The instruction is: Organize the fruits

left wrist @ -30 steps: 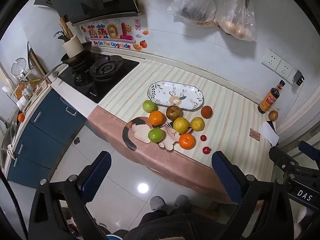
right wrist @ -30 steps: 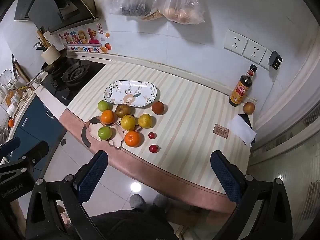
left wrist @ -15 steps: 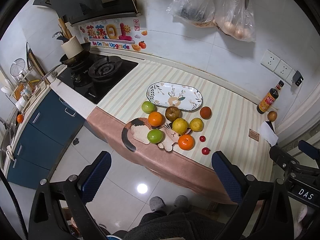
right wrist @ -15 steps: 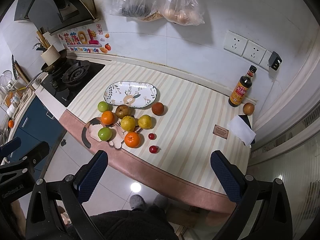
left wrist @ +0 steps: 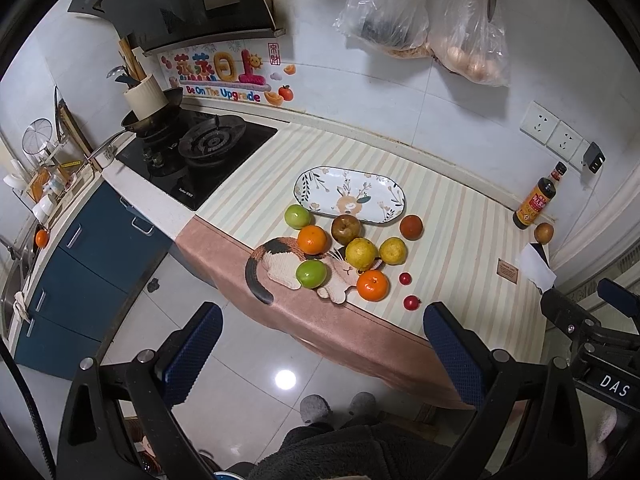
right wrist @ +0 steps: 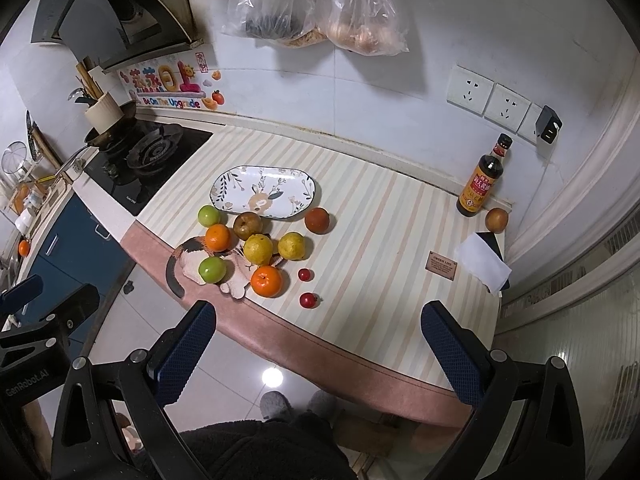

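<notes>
An empty oval floral plate lies on the striped counter. In front of it sit several loose fruits: two green apples, two oranges, two yellow citrus, a brown pear, a dark red fruit and two small red fruits. My left gripper and right gripper are both open, empty, held high above the floor short of the counter edge.
A gas stove with a pan is at the left. A sauce bottle, a lone fruit and a white paper are at the counter's right end. Plastic bags hang on the wall. A cat-shaped mat lies under some fruits.
Both views have shifted very slightly; the counter sits a touch higher in the frames. Nothing on the counter moved and both grippers stayed open.
</notes>
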The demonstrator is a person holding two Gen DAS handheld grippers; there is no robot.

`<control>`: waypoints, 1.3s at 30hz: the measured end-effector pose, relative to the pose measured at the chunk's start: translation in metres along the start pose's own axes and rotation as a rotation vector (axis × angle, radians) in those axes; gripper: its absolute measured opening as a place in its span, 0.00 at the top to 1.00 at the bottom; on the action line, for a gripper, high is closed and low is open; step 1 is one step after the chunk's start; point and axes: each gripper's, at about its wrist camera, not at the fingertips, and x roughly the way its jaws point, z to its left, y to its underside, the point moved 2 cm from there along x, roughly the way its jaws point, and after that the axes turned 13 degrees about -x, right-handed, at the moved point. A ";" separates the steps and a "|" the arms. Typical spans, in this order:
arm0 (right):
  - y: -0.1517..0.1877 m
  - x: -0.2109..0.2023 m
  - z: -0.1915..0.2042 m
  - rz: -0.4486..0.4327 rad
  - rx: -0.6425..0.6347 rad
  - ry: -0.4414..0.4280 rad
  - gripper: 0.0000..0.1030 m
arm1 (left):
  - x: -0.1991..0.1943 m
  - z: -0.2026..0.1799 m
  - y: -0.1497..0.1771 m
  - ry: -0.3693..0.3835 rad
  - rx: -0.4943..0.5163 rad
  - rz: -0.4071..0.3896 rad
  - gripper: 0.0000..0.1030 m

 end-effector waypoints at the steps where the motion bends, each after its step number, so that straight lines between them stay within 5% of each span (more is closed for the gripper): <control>1: 0.000 0.000 0.000 0.000 0.001 -0.001 0.00 | 0.000 0.000 0.000 0.000 -0.001 -0.001 0.00; 39: 0.010 -0.032 0.004 -0.041 0.005 -0.003 0.00 | -0.022 0.007 0.007 0.010 -0.001 -0.036 0.00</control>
